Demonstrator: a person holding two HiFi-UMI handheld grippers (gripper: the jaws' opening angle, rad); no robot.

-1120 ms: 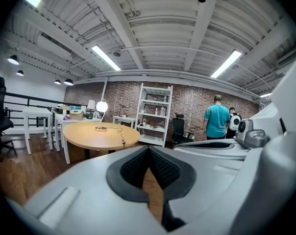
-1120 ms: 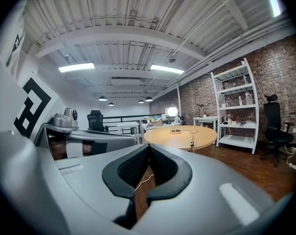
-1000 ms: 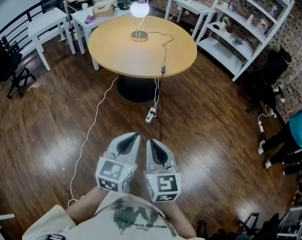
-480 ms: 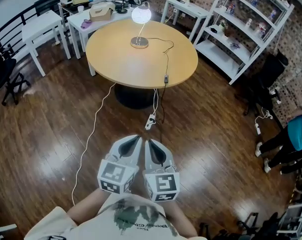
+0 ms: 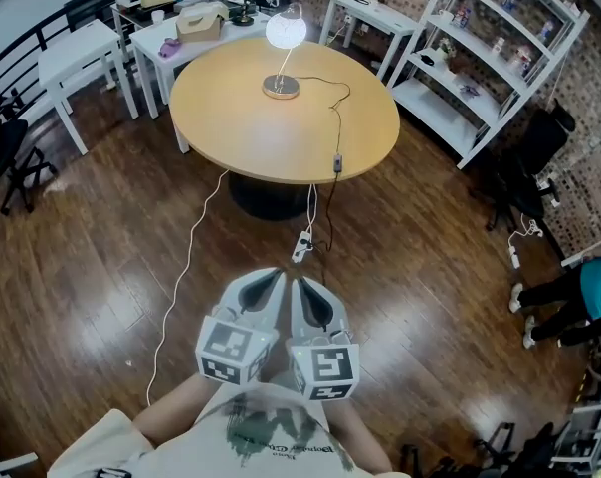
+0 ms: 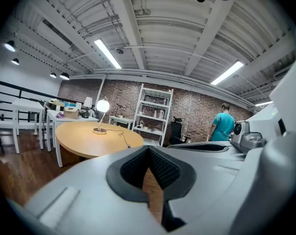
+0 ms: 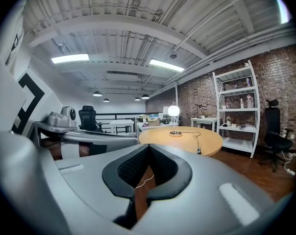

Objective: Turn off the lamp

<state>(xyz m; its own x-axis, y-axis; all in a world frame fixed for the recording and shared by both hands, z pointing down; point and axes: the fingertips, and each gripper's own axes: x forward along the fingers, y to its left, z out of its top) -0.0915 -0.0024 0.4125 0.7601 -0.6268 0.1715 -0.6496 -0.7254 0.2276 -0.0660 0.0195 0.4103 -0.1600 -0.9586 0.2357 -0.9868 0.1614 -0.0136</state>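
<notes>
The lamp (image 5: 286, 30) glows with a white globe on a thin stem, and its round base (image 5: 281, 87) stands on the far side of the round wooden table (image 5: 231, 118). Its black cord runs across the top to an inline switch (image 5: 336, 163) at the near edge, then drops to a power strip (image 5: 300, 246) on the floor. My left gripper (image 5: 271, 275) and right gripper (image 5: 299, 283) are held side by side close to my body, far short of the table, both shut and empty. The lamp (image 6: 102, 106) shows small in the left gripper view, and the lamp (image 7: 173, 110) in the right gripper view.
A white cable (image 5: 181, 277) trails over the wooden floor at the left. White side tables (image 5: 82, 53) stand at the back left and a white shelf unit (image 5: 500, 58) at the right. A black chair (image 5: 534, 147) and a person in teal (image 5: 594, 287) are at the far right.
The table and lamp have shifted slightly lower and to the right in the head view. The person at the right has moved further out of frame. Both grippers stay shut, side by side.
</notes>
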